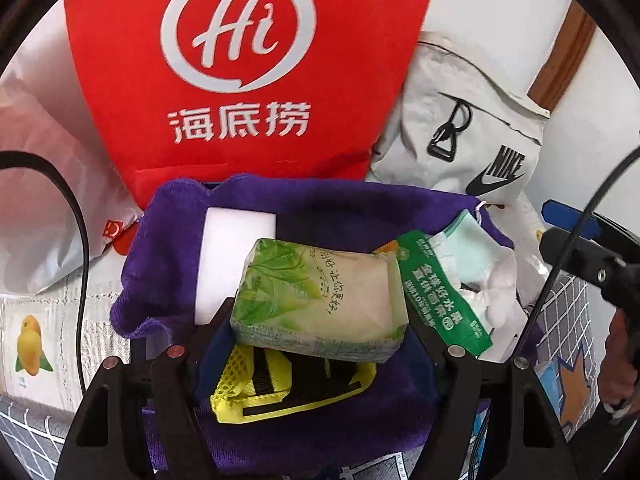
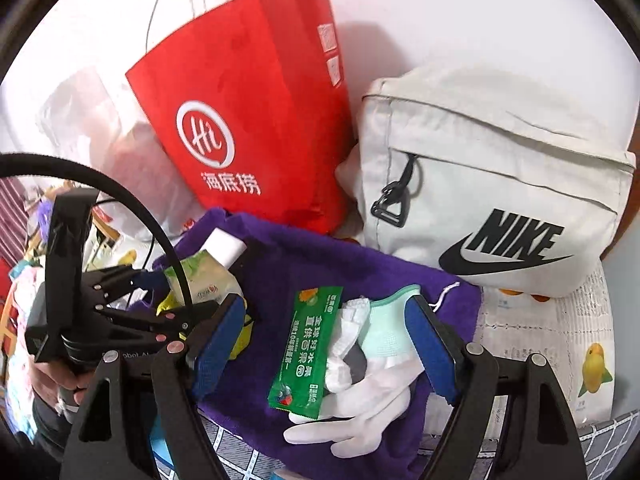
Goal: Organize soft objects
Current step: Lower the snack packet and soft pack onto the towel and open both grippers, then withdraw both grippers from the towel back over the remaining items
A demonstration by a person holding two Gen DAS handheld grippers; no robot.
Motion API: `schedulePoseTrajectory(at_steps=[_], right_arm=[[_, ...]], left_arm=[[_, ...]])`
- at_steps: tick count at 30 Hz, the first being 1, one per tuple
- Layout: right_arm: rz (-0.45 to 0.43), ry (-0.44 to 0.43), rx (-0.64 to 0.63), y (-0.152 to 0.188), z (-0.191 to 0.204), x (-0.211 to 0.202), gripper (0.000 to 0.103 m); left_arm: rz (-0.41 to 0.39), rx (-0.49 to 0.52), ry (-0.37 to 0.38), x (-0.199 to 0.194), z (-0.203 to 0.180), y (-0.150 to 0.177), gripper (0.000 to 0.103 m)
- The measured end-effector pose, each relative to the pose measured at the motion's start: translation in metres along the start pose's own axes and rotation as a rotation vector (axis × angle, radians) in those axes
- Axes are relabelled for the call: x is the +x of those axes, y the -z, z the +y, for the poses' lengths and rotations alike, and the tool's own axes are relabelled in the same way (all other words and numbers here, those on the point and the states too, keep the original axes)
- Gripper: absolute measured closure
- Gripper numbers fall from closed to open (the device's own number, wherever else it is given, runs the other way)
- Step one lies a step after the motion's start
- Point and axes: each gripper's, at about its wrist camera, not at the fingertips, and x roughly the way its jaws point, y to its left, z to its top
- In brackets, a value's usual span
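My left gripper (image 1: 320, 316) is shut on a green tissue pack (image 1: 320, 300) and holds it over a purple towel (image 1: 360, 208). Under the pack lies a yellow mesh pouch (image 1: 288, 388); behind it is a white sponge block (image 1: 236, 248). My right gripper (image 2: 328, 340) is open, its blue pads either side of a green sachet (image 2: 308, 344), a mint glove (image 2: 388, 328) and a white glove (image 2: 368, 400) on the purple towel (image 2: 320, 256). The left gripper with the tissue pack (image 2: 204, 280) shows at the left of the right wrist view.
A red paper bag (image 1: 240, 80) stands behind the towel, also in the right wrist view (image 2: 248, 132). A white Nike bag (image 2: 492, 200) sits at the right. A clear plastic bag (image 1: 36, 208) lies at the left. Checked tablecloth (image 1: 24, 440) covers the table.
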Motion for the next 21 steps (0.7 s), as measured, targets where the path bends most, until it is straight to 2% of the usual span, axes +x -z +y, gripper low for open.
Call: schedulePoseTrajectory(at_steps=[4, 7, 14, 19, 21], right_arm=[[0.003, 0.005, 0.017, -0.002, 0.003, 0.006, 0.021], [0.007, 0.006, 0.016, -0.004, 0.004, 0.007, 0.021], [-0.001, 0.0, -0.025, -0.006, 0.017, 0.006, 0.021], [-0.046, -0.019, -0.065, -0.004, 0.039, -0.016, 0.021], [-0.072, -0.041, -0.074, -0.002, 0.049, -0.027, 0.021]], left_arm=[[-0.014, 0.019, 0.017, -0.001, -0.005, -0.002, 0.017], [-0.029, 0.024, 0.01, -0.005, -0.007, -0.003, 0.017], [-0.053, -0.035, 0.017, -0.024, 0.009, -0.006, 0.017], [-0.098, -0.047, 0.009, -0.052, 0.012, -0.008, 0.017], [-0.103, -0.048, -0.018, -0.061, 0.011, -0.008, 0.017]])
